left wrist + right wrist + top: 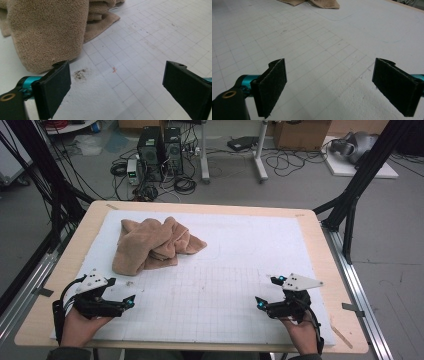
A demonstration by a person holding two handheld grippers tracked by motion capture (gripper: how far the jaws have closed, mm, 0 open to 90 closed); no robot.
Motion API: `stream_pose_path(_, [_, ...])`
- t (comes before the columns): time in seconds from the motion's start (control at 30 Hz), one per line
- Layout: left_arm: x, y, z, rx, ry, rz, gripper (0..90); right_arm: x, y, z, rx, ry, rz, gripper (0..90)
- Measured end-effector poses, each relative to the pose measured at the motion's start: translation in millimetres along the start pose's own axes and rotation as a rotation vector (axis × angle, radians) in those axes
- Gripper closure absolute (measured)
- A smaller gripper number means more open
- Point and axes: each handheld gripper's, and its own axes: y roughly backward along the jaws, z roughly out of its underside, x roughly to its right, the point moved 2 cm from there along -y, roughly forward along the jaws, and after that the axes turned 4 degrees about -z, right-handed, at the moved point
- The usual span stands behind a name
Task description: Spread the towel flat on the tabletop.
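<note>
A crumpled beige terry-cloth towel (152,244) lies in a loose heap on the white foam mat with a thin printed grid (235,270), which covers the light wooden table (320,245).

The left gripper (131,301) rests low over the near left part of the mat, held by the person's left hand (82,325). Its two black jaws stand wide apart and nothing is between them. In the left gripper view, the towel (47,32) is just beyond the fingertips, ahead and toward the side of the left finger (53,90); the rounded fold of the towel comes down close to the tip of this finger, but I cannot tell if it touches. Between the fingers, on the mat, there are a small dark smudge (80,74) and a tiny orange mark (114,69).

The right gripper (267,291) is over the near right part of the mat, held by the right hand (302,332). Its jaws are also wide apart and empty. In the right gripper view, the towel (312,3) is far ahead of the fingers, well apart from them, and only bare grid lies between the fuzzy black pads (273,86).

The two grippers are well apart from each other, with the towel beyond them, nearer to the left one.
</note>
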Motion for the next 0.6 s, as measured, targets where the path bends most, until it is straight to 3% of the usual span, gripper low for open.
stream_pose_path(0.3, [-2.3, -0.9, -6.2, 0.006, 0.000, 0.017, 10.4, -1.6, -1.6, -2.4, -0.001, 0.011, -0.002, 11.5])
stream_pose_path(0.43, [-9.4, -11.9, -21.8, 0.011, -0.005, 0.031, 12.0, -1.3, -3.6, -6.3, -0.004, 0.023, -0.005, 11.5])
stream_pose_path(0.6, [-18.2, -28.9, -40.2, 0.032, 0.026, 0.034, 14.7, 0.6, -5.0, -10.9, -0.009, 0.041, -0.005, 11.5])
